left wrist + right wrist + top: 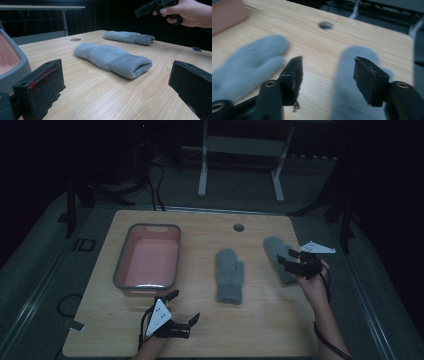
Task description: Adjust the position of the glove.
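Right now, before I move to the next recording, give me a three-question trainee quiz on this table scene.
1. How many grey mittens lie on the table?
2. True or false: the pink tub already holds a mitten.
3. Which is nearer the right gripper: A, the middle mitten; B, the right mitten; C, the tub?

Key: 1. Two. 2. False; the tub looks empty. 3. B; the open jaws hang over it with nothing between them, while the left gripper, also open, sits at the near edge.
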A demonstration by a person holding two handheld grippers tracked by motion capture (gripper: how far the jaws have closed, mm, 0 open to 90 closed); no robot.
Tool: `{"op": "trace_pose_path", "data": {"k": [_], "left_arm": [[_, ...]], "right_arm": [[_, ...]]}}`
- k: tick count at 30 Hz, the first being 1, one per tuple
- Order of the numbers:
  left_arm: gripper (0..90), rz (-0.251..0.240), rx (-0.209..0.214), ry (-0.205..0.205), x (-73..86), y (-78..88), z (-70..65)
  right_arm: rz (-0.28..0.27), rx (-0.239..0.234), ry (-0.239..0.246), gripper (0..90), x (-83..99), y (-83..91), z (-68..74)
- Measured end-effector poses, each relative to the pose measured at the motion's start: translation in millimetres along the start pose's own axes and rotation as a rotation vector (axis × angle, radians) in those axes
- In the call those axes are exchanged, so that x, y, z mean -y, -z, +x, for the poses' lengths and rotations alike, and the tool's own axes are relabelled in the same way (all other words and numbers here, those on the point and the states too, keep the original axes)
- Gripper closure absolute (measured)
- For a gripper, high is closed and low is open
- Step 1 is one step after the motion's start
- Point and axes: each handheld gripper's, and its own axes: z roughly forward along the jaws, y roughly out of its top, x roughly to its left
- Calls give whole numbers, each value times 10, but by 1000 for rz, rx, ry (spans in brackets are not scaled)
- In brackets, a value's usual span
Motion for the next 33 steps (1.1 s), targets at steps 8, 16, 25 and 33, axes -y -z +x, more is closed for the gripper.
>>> {"op": "trace_pose_path", "data": {"k": [8,16,25,33], "left_arm": [[3,0,1,2,0,1,3],[3,0,1,3,0,2,5],[3,0,1,2,0,2,4],[3,0,1,6,0,2,8]], "right_arm": [[111,70,-87,372,103,-375,-351],[210,107,-101,371,237,-757,-443],[213,103,-126,727,349,-786,-426],[134,195,-206,814,325,-609,-203]]}}
